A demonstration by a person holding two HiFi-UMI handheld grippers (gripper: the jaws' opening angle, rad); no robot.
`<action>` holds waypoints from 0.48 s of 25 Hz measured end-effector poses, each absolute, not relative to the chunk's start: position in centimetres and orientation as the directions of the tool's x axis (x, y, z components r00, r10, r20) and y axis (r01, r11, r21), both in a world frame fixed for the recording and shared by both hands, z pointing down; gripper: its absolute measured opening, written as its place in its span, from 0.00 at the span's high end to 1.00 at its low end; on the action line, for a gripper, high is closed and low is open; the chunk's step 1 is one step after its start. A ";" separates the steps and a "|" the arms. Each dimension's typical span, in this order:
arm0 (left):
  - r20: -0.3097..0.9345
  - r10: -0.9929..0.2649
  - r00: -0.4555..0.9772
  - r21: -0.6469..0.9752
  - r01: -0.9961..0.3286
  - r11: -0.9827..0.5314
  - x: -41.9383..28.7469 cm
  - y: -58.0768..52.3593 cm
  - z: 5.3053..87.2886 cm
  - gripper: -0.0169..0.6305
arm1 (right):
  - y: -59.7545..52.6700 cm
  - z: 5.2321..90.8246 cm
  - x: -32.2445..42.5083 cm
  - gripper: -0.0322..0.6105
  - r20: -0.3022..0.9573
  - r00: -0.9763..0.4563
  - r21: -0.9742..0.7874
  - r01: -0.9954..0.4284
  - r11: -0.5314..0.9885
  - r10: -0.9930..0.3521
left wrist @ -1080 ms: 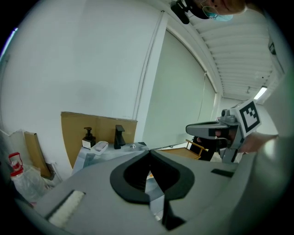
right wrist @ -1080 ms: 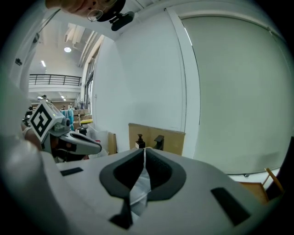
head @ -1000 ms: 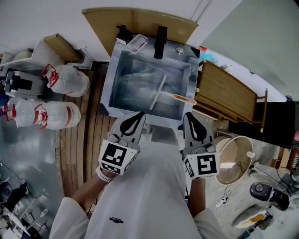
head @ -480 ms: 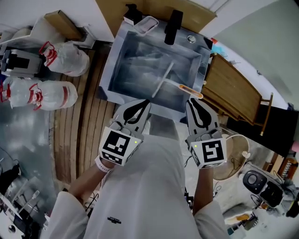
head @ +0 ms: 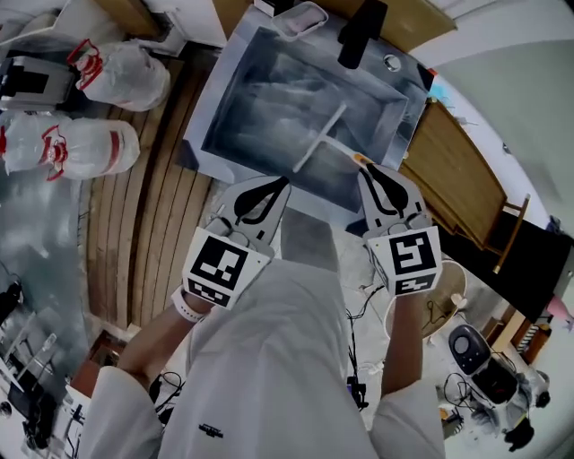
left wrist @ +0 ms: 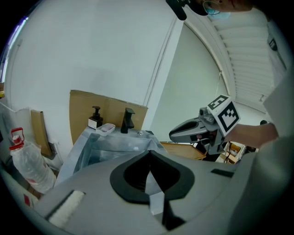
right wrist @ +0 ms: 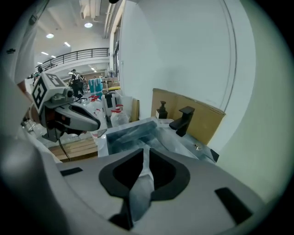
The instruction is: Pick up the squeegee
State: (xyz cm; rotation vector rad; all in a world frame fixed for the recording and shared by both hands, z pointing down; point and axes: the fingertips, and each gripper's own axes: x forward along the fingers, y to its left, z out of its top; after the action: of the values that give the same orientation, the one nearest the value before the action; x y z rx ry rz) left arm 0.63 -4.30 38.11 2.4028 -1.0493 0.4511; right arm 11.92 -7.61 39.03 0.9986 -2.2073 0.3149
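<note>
Squeegee [head: 321,136]: lies flat inside the sink [head: 218,103], white blade slanting across the basin, orange handle end toward the sink's right wall.
Left tool [head: 282,185]: jaws pressed together with nothing between them; tips at the sink's near rim.
Right tool [head: 364,173]: jaws closed, empty; tips over the sink's near-right corner, just beside the squeegee's orange end; contact cannot be told.
Faucet [head: 359,31]: black, on the sink's far rim.
Soap dish [head: 300,20]: on the sink's far rim, beside the faucet.
Plastic bags [head: 126,73]: two, well left of the sink.
</note>
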 end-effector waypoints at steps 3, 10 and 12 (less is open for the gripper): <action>0.470 -0.602 0.646 0.299 -0.758 -0.580 0.7 -5.2 39.0 0.97 | -8.8 40.6 11.4 0.94 0.708 -0.470 0.063 -0.701 0.710 -0.527; 0.482 -0.612 0.627 0.337 -0.778 -0.531 0.9 -6.5 41.5 0.97 | -9.8 44.7 10.9 0.82 0.793 -0.450 0.047 -0.628 0.777 -0.411; 0.484 -0.611 0.626 0.349 -0.779 -0.521 1.0 -6.8 42.2 0.97 | -10.1 45.8 10.9 0.81 0.812 -0.434 0.055 -0.609 0.791 -0.391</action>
State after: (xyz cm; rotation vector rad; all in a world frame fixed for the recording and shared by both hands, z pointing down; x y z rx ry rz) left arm 1.00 -6.84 42.24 2.3081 -1.0879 0.4085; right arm 10.91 -10.13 45.83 0.7413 -2.0798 0.3084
